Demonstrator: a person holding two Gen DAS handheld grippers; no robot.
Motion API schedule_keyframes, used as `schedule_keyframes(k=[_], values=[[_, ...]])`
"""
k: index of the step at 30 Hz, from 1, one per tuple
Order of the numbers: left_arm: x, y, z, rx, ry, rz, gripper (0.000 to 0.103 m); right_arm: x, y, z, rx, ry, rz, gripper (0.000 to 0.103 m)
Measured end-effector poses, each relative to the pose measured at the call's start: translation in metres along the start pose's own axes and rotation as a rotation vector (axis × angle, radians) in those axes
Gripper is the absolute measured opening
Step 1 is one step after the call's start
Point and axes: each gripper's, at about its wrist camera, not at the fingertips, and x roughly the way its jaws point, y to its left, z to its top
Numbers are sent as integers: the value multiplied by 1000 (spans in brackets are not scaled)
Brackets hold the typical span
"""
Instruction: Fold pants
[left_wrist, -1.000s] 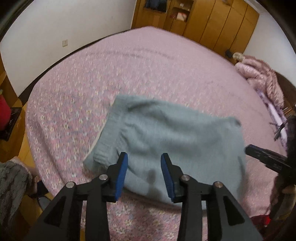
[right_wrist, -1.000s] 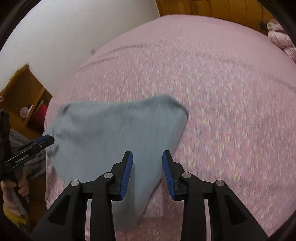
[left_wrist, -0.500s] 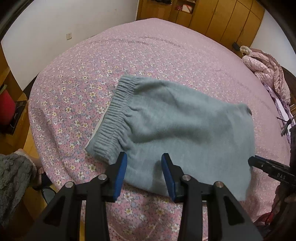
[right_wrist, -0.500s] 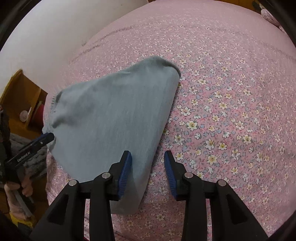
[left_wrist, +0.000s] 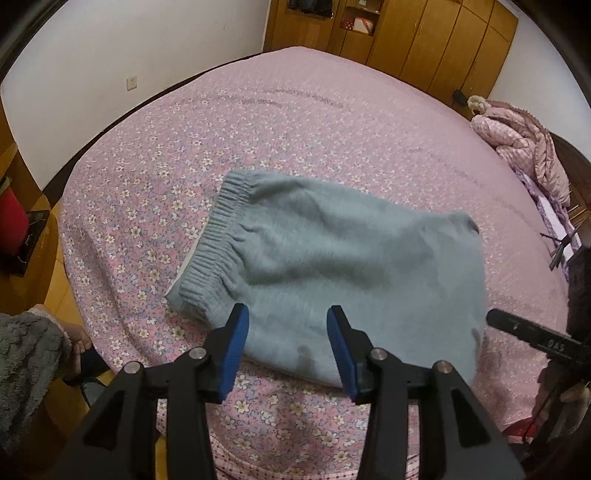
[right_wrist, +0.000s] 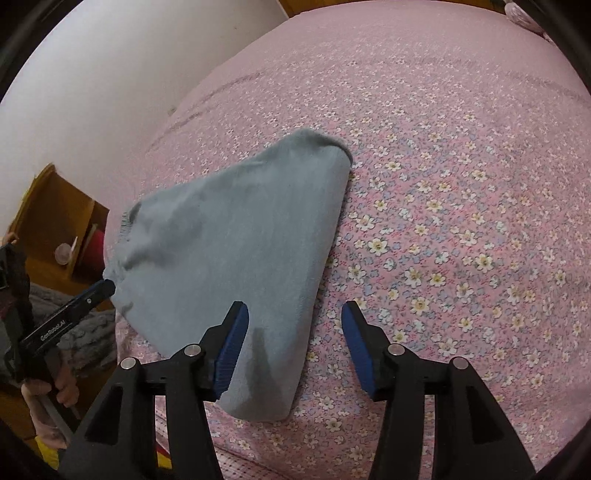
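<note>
**Observer:** Where are the pants, and what are your grippers doing?

**Operator:** The grey-blue fleece pants (left_wrist: 332, 266) lie folded into a compact bundle near my edge of the bed, on the pink flower-print bedspread (left_wrist: 295, 122). The ribbed elastic waistband (left_wrist: 214, 240) sits at the bundle's left end in my left wrist view. My left gripper (left_wrist: 288, 345) hangs just over the near edge of the cloth, jaws spread and holding nothing. My right gripper (right_wrist: 293, 345) is likewise released, jaws wide; its left finger is over the near corner of the pants and its right finger over bare bedspread.

**Observer:** So which step is that?

**Operator:** I judge the folding mostly done. The cloth lies doubled, with a rounded fold on the side facing my right gripper. Neither gripper grips it. I read this as the pause between letting go and either one more fold or a tidy-up.

**Observer:** What would the next move need?

**Operator:** If I fold again, I'd pinch the waistband end and its opposite end together, taking every layer, because fleece this thick will likely slip apart. The bundle is close to the bed's edge, so I'd carry it inward.
</note>
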Motion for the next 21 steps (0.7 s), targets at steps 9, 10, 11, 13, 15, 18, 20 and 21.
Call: schedule_keyframes(k=[9,10,11,13,15,18,20,21], values=[[2,-2,2,5,6,-6,47,5,-2,-2,42,7,16,54],[3,-2,2,6,7,-6,47,6,-2,-3,49,5,17,54],[5,-2,1,7,9,-4,47,4,-6,-4,58,6,21,54],[9,-2,0,13,17,14,47,3,-11,-6,74,6,32,54],[13,-2,-3,14,25,29,47,1,-13,-6,80,6,44,55],[20,2,-5,-1,40,28,47,1,-14,-7,75,12,60,55],[24,4,-6,-11,51,26,47,5,-10,-8,74,22,67,55],[25,5,-6,-11,53,26,47,8,-7,-8,75,28,70,55]])
